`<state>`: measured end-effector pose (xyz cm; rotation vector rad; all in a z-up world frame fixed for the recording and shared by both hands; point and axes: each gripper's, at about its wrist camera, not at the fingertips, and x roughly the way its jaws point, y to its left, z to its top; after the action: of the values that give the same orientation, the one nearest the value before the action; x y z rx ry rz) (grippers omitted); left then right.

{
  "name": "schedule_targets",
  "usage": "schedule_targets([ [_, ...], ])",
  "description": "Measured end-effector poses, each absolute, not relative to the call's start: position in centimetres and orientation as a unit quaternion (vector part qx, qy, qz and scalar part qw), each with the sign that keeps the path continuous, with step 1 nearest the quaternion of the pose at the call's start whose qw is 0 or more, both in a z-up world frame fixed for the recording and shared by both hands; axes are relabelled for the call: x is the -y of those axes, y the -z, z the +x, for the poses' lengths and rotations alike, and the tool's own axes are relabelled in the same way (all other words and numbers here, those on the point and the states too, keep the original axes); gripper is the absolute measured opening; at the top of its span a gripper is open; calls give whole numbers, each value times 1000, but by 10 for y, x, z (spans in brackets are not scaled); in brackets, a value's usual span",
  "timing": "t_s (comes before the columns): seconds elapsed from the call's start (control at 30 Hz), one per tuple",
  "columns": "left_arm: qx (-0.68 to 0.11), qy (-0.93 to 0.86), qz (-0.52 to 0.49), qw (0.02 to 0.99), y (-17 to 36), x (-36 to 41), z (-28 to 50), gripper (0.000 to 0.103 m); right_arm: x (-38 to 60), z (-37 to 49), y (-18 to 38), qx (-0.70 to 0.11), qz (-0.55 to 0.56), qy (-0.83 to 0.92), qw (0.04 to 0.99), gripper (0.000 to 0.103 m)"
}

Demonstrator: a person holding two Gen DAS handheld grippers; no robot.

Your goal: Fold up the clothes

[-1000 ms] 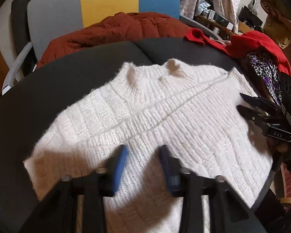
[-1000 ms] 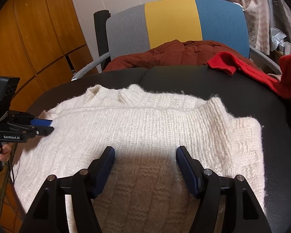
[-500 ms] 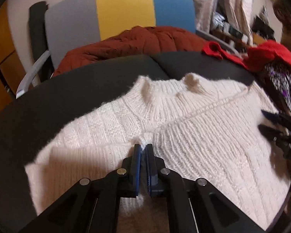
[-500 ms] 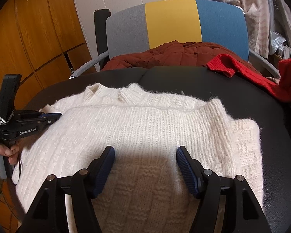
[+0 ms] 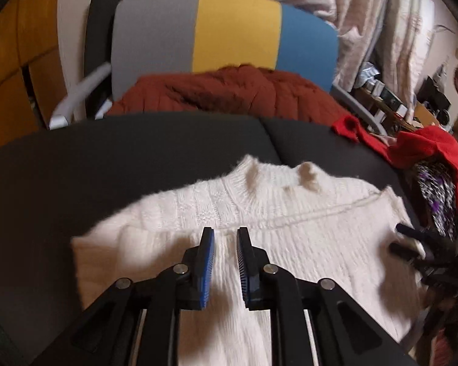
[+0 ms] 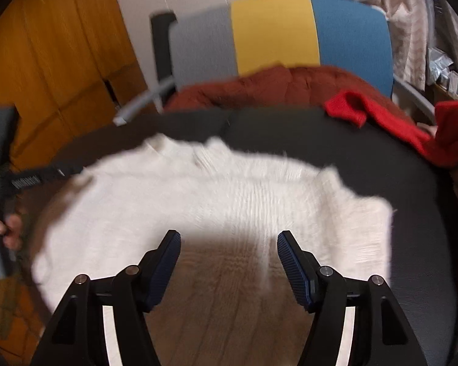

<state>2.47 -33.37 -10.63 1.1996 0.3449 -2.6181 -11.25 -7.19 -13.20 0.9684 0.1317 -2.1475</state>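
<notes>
A fluffy white knit sweater (image 5: 290,213) lies spread on the black table (image 5: 107,158), collar toward the far side. My left gripper (image 5: 225,231) hovers just over its left shoulder area; the jaws are opening, a narrow gap shows knit beneath, and the pads do not press on it. In the right wrist view the sweater (image 6: 229,189) is blurred, and my right gripper (image 6: 229,238) stands wide open above its near part, holding nothing. The left gripper (image 6: 45,174) shows at the left edge, held by a hand (image 6: 9,228). The right gripper's tips (image 5: 406,238) show at the sweater's right edge.
Behind the table stands a chair (image 5: 229,30) with a grey, yellow and blue back, a rust-brown jacket (image 5: 229,91) on its seat. A red garment (image 5: 427,143) and purple patterned cloth (image 5: 436,195) lie at the table's right. Wooden cabinets (image 6: 45,61) are at the left.
The left gripper went from open to pinched on a ridge of knit, and has now parted slightly and lifted. The right gripper rose a little, still open. Both views are now blurred.
</notes>
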Motion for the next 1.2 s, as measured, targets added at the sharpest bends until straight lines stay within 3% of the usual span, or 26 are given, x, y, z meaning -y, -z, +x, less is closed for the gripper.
schedule_targets([
  [0.2, -100, 897, 418, 101, 106, 311, 57, 19, -19, -77, 117, -32, 397, 826, 400, 65],
  [0.3, -109, 898, 420, 76, 113, 291, 57, 20, -52, -65, 133, -28, 427, 812, 396, 55],
  [0.43, -105, 898, 425, 39, 121, 259, 46, 20, -68, -60, 155, -8, 452, 801, 392, 31],
  [0.8, -55, 897, 436, -43, 136, 195, 14, 20, -44, -82, 174, 11, 479, 757, 444, 33],
  [0.83, -48, 896, 439, -48, 138, 192, 14, 20, -43, -82, 175, 4, 485, 750, 450, 30],
  [0.9, -37, 892, 447, -56, 144, 189, 16, 20, -43, -75, 170, -15, 483, 737, 473, 8],
  [1.07, -66, 881, 464, -70, 161, 193, 28, 20, -56, -55, 168, -98, 490, 727, 471, 6],
  [1.2, -99, 880, 461, -64, 168, 194, 33, 20, -64, -49, 175, -91, 486, 743, 451, 6],
])
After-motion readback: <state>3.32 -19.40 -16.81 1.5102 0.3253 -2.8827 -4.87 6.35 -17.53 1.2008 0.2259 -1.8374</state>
